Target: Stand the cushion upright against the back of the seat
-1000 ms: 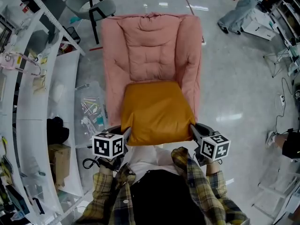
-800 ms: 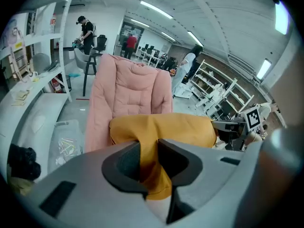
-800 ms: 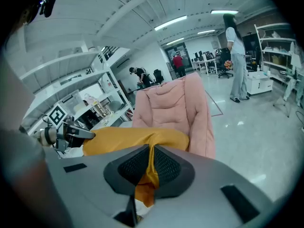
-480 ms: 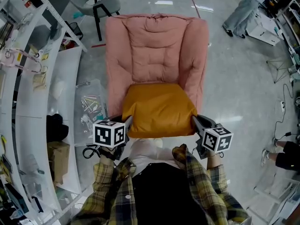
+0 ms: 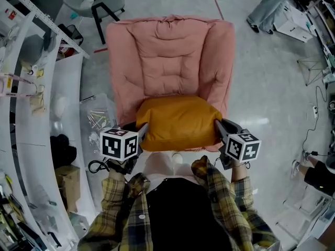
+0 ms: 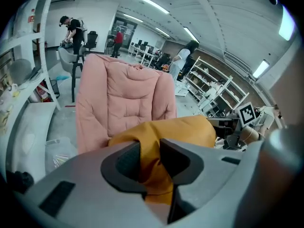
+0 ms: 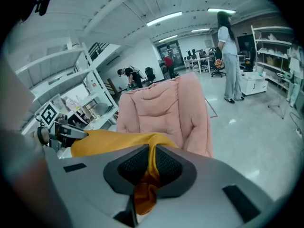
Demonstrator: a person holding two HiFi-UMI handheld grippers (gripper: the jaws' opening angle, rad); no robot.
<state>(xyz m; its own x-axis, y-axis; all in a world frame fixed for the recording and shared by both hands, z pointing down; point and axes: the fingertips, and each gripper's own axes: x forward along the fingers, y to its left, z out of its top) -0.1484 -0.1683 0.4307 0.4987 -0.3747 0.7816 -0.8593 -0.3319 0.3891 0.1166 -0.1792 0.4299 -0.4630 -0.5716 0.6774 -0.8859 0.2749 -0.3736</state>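
The orange cushion was over the front part of the pink armchair. It lay mostly flat, not standing up. Its far edge was close to the bottom of the chair's back. Its near edge was by the person's body. I could not tell if it was resting on the seat or lifted just above it.

The left gripper had the cushion's left near corner between its two jaws. A fold of orange cloth filled the gap and both pads touched it. These jaws had just been opening a little, with the cloth between them. The right gripper pinched the right near corner. Its jaws were almost together, with only a thin bunch of cloth squeezed between the pads. Some cloth hung down below them.

Each gripper had a cube with black and white squares on top. The person wore a yellow checked shirt.

White shelves with small things on them ran along the left side. A grey stool stood on the shiny floor behind the armchair.
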